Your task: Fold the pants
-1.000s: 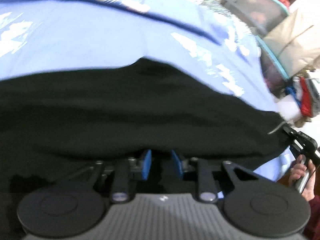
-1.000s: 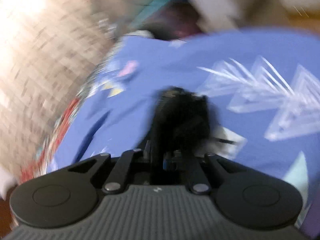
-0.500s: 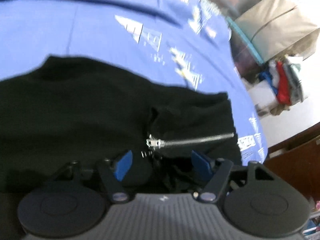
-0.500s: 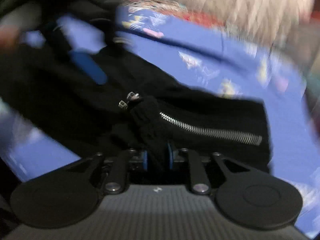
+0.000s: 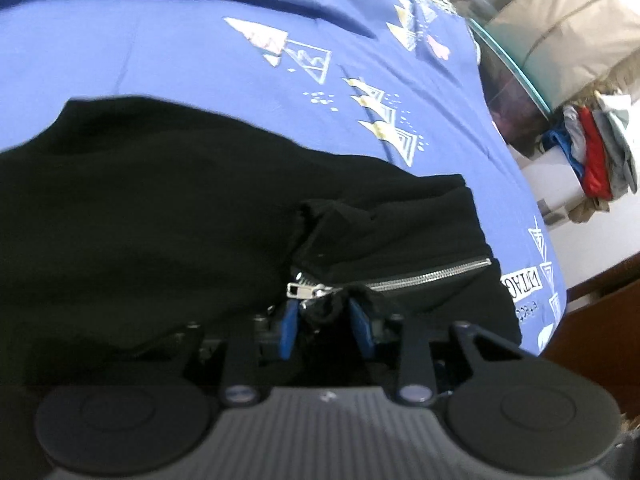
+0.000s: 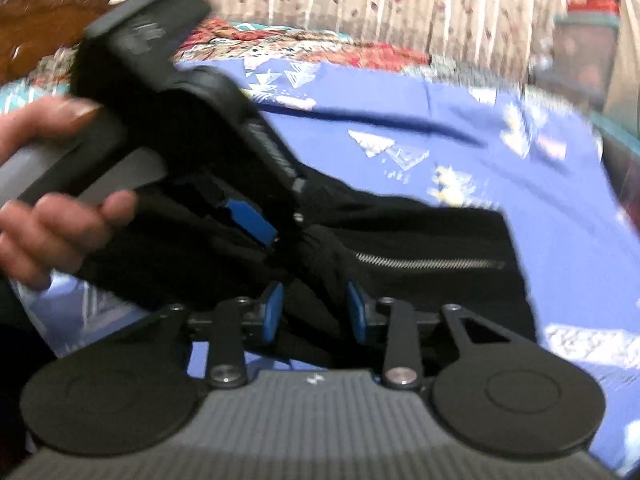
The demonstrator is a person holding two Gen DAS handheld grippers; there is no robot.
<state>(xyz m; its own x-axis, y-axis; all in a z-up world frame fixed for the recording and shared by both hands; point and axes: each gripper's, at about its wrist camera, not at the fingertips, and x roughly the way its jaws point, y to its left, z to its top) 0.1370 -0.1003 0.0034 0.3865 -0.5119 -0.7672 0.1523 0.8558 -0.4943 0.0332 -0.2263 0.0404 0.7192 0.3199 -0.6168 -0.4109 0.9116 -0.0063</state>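
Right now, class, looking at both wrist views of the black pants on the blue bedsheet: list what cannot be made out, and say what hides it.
- Black pants: legs and hems cut off by the left wrist view's left edge.
- Fabric beneath the left gripper, whose jaws are closing: hidden by its body.
- Zipper teeth: motion-blurred in the right wrist view.
- Whether the opening right gripper pinches cloth: too dark.
- Blue bedsheet print: too small to read.

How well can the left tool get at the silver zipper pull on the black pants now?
Probably yes. The zipper pull lies on top of the black pants, just ahead of the left tool. Nothing covers it. The tool is closing, with a bunch of black cloth between its blue pads.
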